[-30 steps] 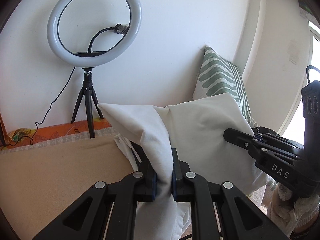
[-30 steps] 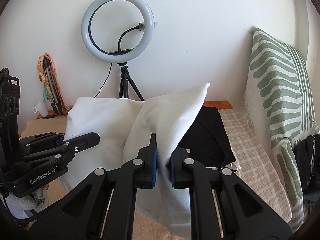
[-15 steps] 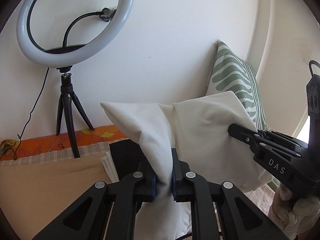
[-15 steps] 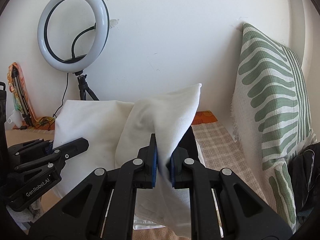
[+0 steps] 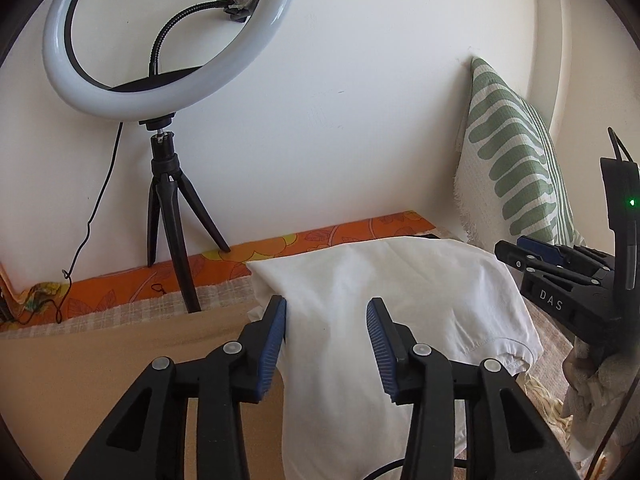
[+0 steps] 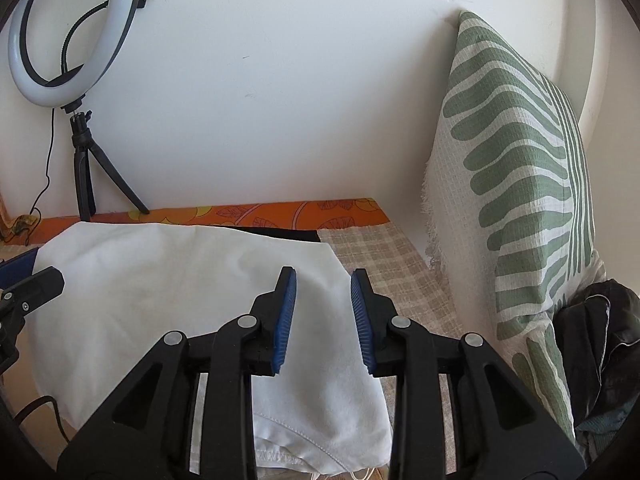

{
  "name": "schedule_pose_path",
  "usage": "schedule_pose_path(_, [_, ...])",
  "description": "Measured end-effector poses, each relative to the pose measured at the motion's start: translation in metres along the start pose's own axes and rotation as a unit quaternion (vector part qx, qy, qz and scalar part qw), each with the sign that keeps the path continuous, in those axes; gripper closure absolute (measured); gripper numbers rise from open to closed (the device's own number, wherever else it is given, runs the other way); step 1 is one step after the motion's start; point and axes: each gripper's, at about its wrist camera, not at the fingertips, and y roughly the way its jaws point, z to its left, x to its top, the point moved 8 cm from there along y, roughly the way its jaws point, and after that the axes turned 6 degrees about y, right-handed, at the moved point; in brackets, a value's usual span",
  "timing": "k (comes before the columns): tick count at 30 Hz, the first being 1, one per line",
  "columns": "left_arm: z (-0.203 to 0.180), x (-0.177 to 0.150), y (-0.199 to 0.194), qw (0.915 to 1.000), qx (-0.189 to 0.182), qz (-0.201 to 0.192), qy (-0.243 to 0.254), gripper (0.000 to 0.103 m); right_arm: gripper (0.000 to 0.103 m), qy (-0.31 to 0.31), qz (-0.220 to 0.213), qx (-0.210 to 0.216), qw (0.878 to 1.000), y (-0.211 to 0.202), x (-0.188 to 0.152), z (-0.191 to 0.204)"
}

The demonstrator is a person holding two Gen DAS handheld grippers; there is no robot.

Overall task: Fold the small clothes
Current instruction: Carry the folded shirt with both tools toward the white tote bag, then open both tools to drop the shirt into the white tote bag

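Note:
A folded white garment lies on the bed; it also shows in the right wrist view. My left gripper is open, its blue-padded fingers standing apart just above the garment's left part. My right gripper is open over the garment's right edge, holding nothing. A black garment lies under the white one at the back. The right gripper also shows at the right of the left wrist view.
A ring light on a black tripod stands at the back left against the wall. A green-and-white patterned pillow leans at the right. An orange patterned cloth runs along the wall. Dark clothes lie at the far right.
Both grippers held the white garment lifted. They have lowered it onto the bed over the black garment and opened, letting it go.

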Motion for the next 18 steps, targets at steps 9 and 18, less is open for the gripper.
schedule_pose_path(9, [-0.008,0.006,-0.027,0.9998,-0.005,-0.018,0.002,0.038,0.063,-0.001,-0.007,0.010,1.000,-0.021,0.004,0.004])
schedule_pose_path(18, [-0.017,0.008,-0.073,0.9993,-0.006,-0.036,0.009,0.038,0.063,0.007,-0.029,0.012,0.999,-0.072,0.016,0.003])
